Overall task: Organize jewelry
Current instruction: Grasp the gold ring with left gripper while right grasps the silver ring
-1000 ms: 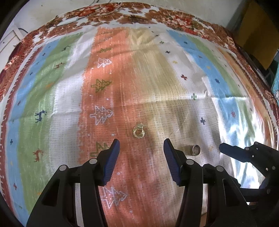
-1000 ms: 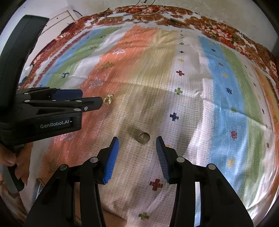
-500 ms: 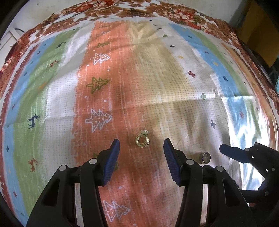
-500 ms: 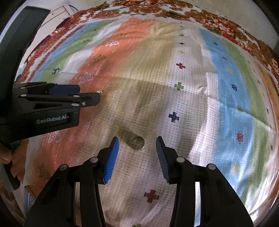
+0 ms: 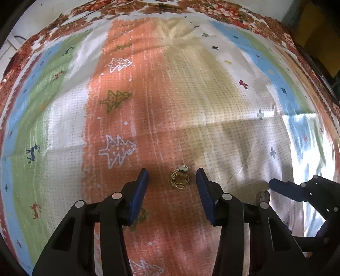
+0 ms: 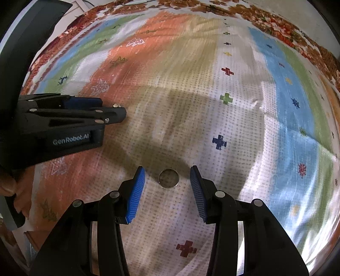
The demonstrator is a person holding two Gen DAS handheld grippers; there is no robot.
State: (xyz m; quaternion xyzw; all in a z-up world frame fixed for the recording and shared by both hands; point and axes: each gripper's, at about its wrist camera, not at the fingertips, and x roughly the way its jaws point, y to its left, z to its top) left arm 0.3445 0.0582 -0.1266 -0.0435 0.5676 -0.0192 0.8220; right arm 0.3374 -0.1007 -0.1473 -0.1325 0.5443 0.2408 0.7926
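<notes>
A gold wire ring with a small stone lies on the striped cloth, between the open blue pads of my left gripper. In the right wrist view only its tip shows past the left gripper. A plain silver band ring lies flat between the open pads of my right gripper. The band also shows in the left wrist view, just right of my left gripper, with the right gripper's fingertip beside it. Neither gripper touches its ring.
The bed is covered by a striped cloth of orange, beige, white, blue and green with a floral border. The left gripper's body stands at the left of the right wrist view. A dark object stands past the bed's right edge.
Both grippers have moved forward and down toward the cloth. The gold ring now lies between the left pads and the silver band between the right pads. Both stay open.
</notes>
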